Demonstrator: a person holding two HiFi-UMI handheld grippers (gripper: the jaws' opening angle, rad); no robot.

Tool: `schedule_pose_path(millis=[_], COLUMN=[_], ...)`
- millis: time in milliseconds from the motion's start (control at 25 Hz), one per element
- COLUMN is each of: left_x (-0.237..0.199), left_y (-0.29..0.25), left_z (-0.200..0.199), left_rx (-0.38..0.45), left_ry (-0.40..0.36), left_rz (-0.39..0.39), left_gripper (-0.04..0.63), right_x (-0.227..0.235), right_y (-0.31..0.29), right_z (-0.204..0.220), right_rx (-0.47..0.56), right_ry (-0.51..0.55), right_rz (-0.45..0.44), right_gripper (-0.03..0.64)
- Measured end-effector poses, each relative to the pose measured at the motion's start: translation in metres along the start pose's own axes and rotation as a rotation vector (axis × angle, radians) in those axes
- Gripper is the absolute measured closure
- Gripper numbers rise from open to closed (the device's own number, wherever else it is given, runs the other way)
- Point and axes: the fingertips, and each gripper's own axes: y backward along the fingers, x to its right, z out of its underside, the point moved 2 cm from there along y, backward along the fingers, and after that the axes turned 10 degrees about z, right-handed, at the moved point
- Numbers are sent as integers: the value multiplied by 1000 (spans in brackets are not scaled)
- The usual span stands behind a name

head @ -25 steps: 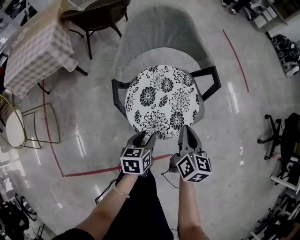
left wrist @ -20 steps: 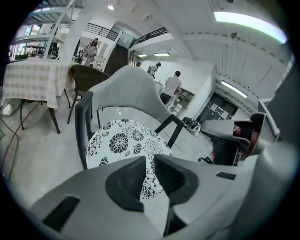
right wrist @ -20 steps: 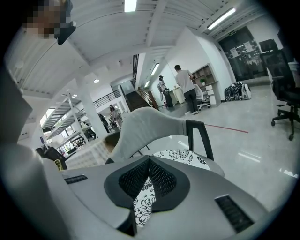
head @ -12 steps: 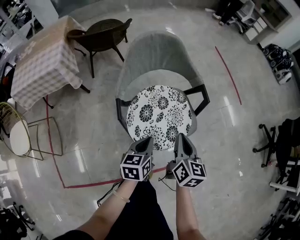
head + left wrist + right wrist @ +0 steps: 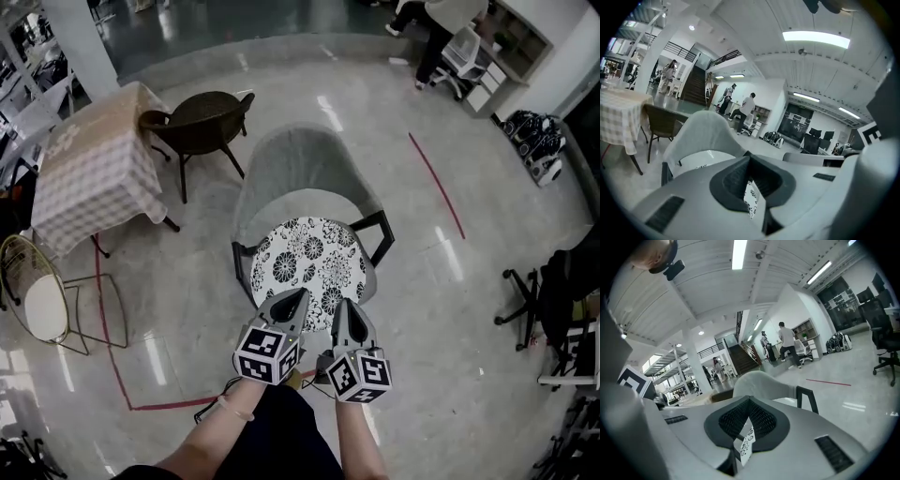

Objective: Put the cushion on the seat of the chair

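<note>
Nearest you, the two tools sit side by side, pointing forward. Your left hand-held gripper (image 5: 300, 296) is fully closed and empty. Its own view shows the jaws meeting, with only a sliver of floral print visible through the slit between them. Your right hand-held gripper (image 5: 341, 306) also has its jaws drawn together on nothing, the same print peeking through a thin gap. Both tips hover just above the front edge of the cushion (image 5: 314, 261) and look clear of it, probably because the placing is done and nothing is left to hold. The cushion is round and white with black flowers. It lies flat on the seat of the grey chair (image 5: 302, 159), covering most of the seat and sitting centred, so it looks settled, with nothing hanging over the edge. Beyond the grey chair, a dark chair (image 5: 202, 114) stands beside a table (image 5: 89, 178) draped in a checked cloth. A red tape line (image 5: 437, 186) crosses the glossy floor (image 5: 187, 309) on the right. Farthest off, a person (image 5: 442, 21) stands near some shelving.
</note>
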Motion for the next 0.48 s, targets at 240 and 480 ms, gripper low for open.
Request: schedule_pose_path(millis=[240,480], left_x=[25,49], left_y=[7,22], left_z=[-47,-79], left_rx=[60,93], left_ry=[-30,-80], left_rz=[82,119], left_gripper=[577,577], right_x=[-18,-35], right_y=[14,31], right_z=[-52,-92], right_rx=[101,173], right_ry=[40,88], right_rz=[-13,-47], right_gripper=[601,601])
